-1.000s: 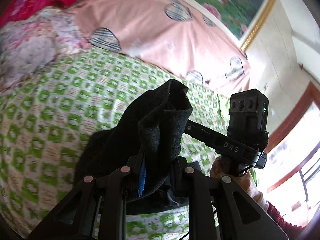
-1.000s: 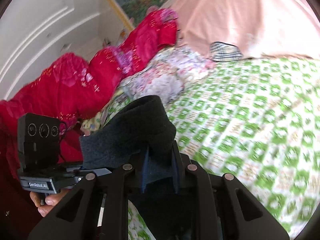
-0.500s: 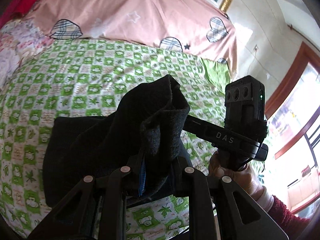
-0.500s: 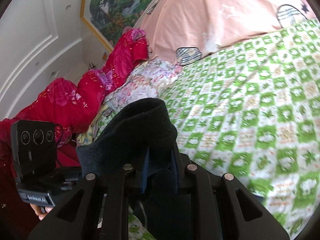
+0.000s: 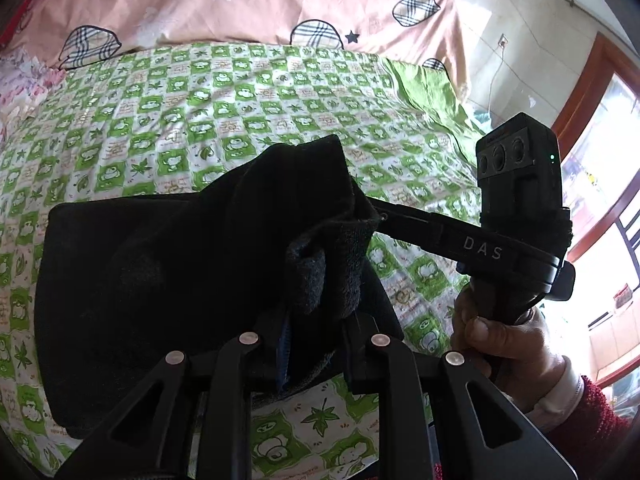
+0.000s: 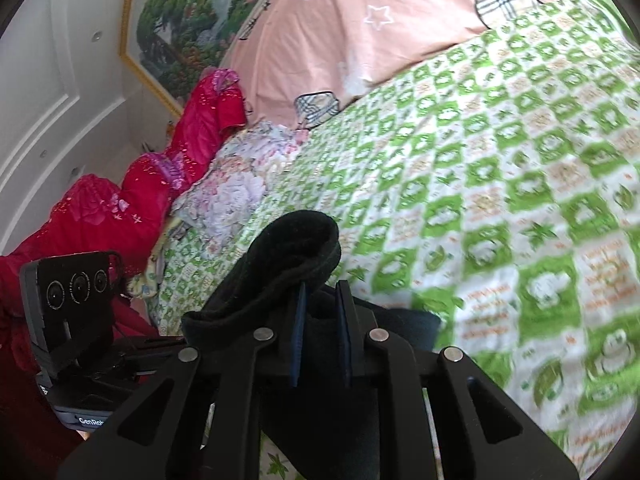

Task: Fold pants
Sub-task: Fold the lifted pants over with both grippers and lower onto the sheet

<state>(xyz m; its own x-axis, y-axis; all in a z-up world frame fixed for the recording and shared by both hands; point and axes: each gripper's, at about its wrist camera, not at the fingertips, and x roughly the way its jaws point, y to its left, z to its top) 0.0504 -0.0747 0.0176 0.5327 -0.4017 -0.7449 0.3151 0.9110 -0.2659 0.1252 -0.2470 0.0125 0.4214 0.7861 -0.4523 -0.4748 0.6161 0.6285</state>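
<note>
The black pants (image 5: 168, 272) lie partly folded on the green checked bedsheet (image 5: 224, 92), one end lifted. My left gripper (image 5: 316, 328) is shut on a bunched edge of the pants, which covers its fingertips. My right gripper (image 6: 320, 320) holds another bunched edge (image 6: 288, 256); its blue pads (image 6: 298, 332) stand slightly apart with dark cloth between them. The right gripper's body also shows in the left wrist view (image 5: 516, 208), held by a hand. The left gripper's body shows in the right wrist view (image 6: 72, 320).
A pink quilt with plaid hearts (image 5: 240, 4) lies at the head of the bed. A red quilt (image 6: 168, 168) and a floral pillow (image 6: 236, 184) lie along one side. A window (image 5: 600, 208) is on the other side. A framed painting (image 6: 192, 28) hangs on the wall.
Both grippers have tilted down towards the bed with the pants' edge. More of the folded black cloth now lies spread on the sheet. The right pads show a wider gap.
</note>
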